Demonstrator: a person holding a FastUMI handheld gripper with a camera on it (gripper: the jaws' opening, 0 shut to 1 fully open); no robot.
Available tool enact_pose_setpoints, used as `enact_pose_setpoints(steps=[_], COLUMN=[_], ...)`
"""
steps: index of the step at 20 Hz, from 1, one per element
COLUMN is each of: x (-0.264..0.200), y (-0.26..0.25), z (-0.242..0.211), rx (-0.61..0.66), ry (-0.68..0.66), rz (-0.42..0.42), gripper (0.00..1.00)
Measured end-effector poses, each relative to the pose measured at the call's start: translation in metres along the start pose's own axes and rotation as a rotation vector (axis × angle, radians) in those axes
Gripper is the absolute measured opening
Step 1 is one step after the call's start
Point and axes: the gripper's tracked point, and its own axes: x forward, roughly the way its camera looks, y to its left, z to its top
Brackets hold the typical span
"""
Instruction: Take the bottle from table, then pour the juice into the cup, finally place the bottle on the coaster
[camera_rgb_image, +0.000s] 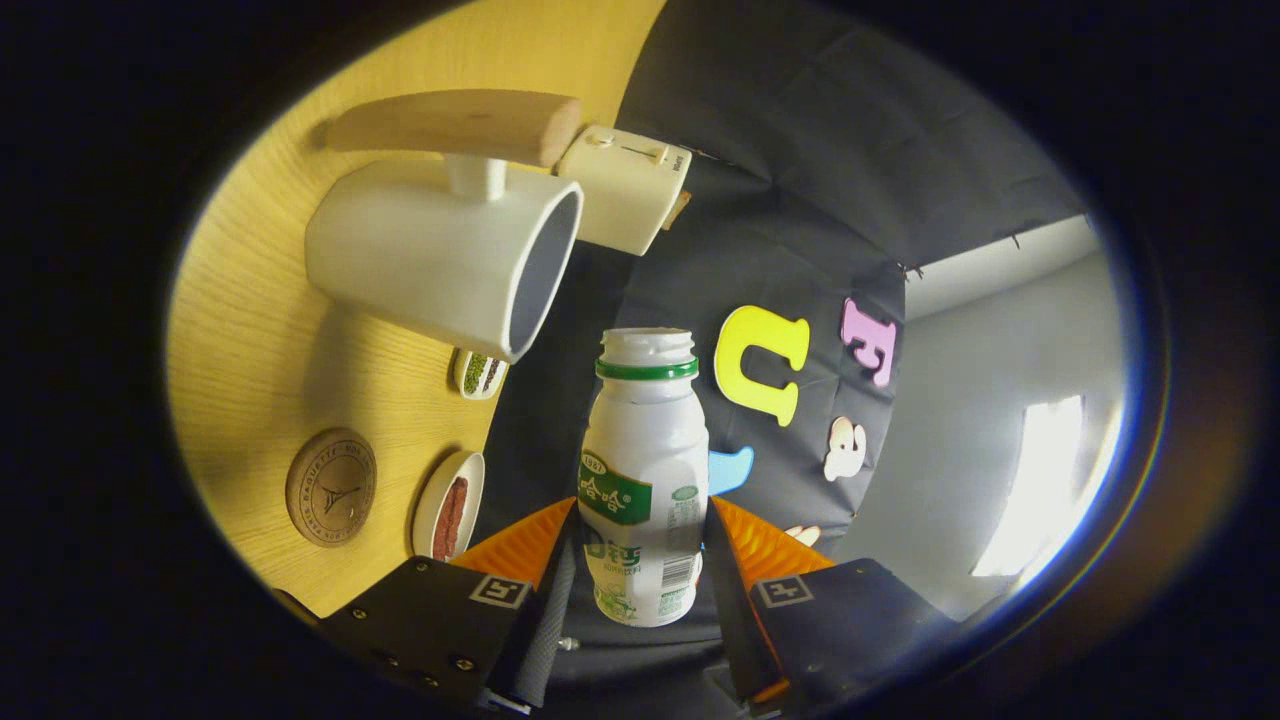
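The small white plastic bottle (642, 470) is clamped between the two fingers of the gripper (640, 560), one finger pressed against each side of its lower, labelled body. No cap is seen on it: the threaded neck is bare above a green ring, and the mouth is aimed straight ahead, away from the gripper. The bottle's long axis is lined up with the fingers and is lying roughly level with the wooden table (260, 350), whose surface is seen turned on its side in the gripper view, so the bottle is held tipped over, clear of the tabletop. How much juice remains inside cannot be told through the opaque wall. Just beyond the bottle's mouth and a little to the table side, a white cup (440, 255) is found standing on the table, its open rim facing the bottle; only a shadowed grey interior is shown, and no liquid can be made out in it. A wooden handle (455, 122) is fixed to the cup's far side. Beside that handle a cream toaster (625, 188) is set. Near the cup a small dish (480, 374) with green and dark contents is seen, and nearer the gripper a second dish (450, 505) with something reddish-brown. A round wooden coaster (331, 487) lies bare on the table beside that second dish.
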Motion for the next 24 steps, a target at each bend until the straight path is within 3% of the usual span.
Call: enact_pose_setpoints(steps=[5, 10, 24], x=[-0.001, 0.000, -0.006], y=[-0.004, -0.007, 0.007], z=[-0.003, -0.003, 0.007], rx=[0.144, 0.187, 0.499], ry=[0.012, 0.018, 0.014], rz=[0.035, 0.045, 0.186], gripper=[0.67, 0.67, 0.67])
